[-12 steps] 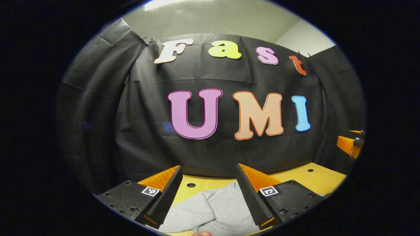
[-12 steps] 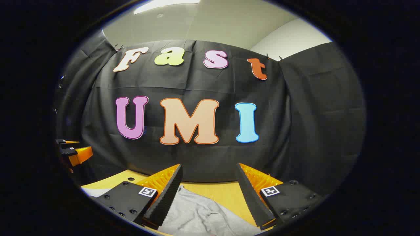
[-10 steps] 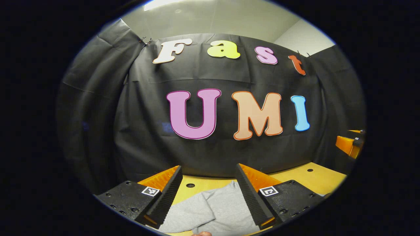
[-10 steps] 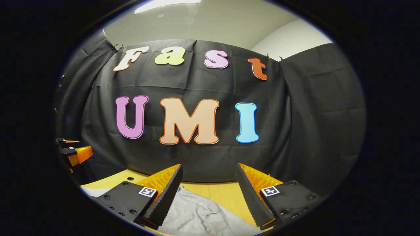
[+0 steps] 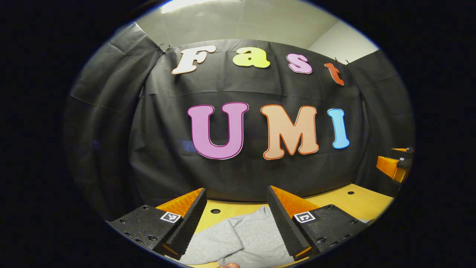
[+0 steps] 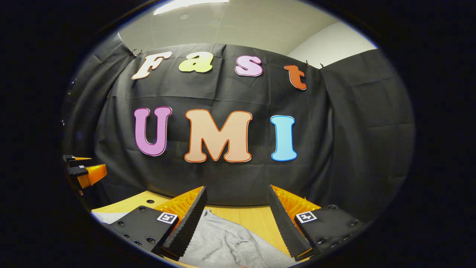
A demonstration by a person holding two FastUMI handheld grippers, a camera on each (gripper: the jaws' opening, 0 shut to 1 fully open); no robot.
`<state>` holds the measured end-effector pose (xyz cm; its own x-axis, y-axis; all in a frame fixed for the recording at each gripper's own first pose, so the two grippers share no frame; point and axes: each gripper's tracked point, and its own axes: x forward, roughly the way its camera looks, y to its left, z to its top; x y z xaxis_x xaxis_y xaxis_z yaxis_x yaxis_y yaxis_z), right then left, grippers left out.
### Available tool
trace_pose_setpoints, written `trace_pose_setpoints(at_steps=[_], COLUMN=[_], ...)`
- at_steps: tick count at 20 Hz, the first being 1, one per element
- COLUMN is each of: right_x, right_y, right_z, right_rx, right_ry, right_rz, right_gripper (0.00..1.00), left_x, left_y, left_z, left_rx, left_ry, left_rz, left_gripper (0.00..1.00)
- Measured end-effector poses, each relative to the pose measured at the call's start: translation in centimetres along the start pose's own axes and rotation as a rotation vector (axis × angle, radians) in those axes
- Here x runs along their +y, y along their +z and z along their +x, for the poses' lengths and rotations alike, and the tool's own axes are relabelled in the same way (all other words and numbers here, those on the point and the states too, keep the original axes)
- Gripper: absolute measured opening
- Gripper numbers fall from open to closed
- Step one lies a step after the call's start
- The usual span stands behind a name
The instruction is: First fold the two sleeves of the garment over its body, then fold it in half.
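Above a pale wooden table (image 5: 357,203), the left gripper (image 5: 236,201) and right gripper (image 6: 236,199) hover with jaws spread, grasping nothing, over a soft grey knit garment (image 5: 245,238) lying creased on the tabletop. Sleeve folding appears yet to begin; each gripper must descend and pinch a sleeve edge.

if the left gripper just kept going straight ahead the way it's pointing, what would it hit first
Probably the black cloth wall. The open left gripper points nearly level, so its line seems to pass above the gray garment and the table; depth is uncertain.
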<state>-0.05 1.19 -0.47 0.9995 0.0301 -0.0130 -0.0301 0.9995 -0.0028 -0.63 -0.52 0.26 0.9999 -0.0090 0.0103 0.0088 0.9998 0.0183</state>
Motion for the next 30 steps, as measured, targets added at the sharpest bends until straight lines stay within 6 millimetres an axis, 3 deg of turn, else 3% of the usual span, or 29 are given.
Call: trace_pose_setpoints(at_steps=[11,19,22,30], right_x=[0.8,0.0,-1.4,-9.0], right_y=[-0.1,-1.0,-1.5,-4.2], right_z=[-0.5,0.1,0.3,0.5], right_rx=[-0.005,0.021,0.029,0.105], right_ry=[0.023,0.009,0.002,-0.129], right_rz=[-0.009,-0.022,-0.033,-0.092], right_gripper=[0.99,0.99,0.99,0.99], left_x=[-0.3,0.2,-0.4,-1.3], left_y=[-0.1,-0.6,-0.9,-1.2], left_z=[-0.6,-0.3,-0.1,0.7], left_rx=[-0.018,-0.009,0.002,0.003], left_ry=[0.004,0.012,-0.005,-0.027], left_rz=[0.009,0.006,-0.001,-0.002], left_gripper=[0.96,0.96,0.97,0.96])
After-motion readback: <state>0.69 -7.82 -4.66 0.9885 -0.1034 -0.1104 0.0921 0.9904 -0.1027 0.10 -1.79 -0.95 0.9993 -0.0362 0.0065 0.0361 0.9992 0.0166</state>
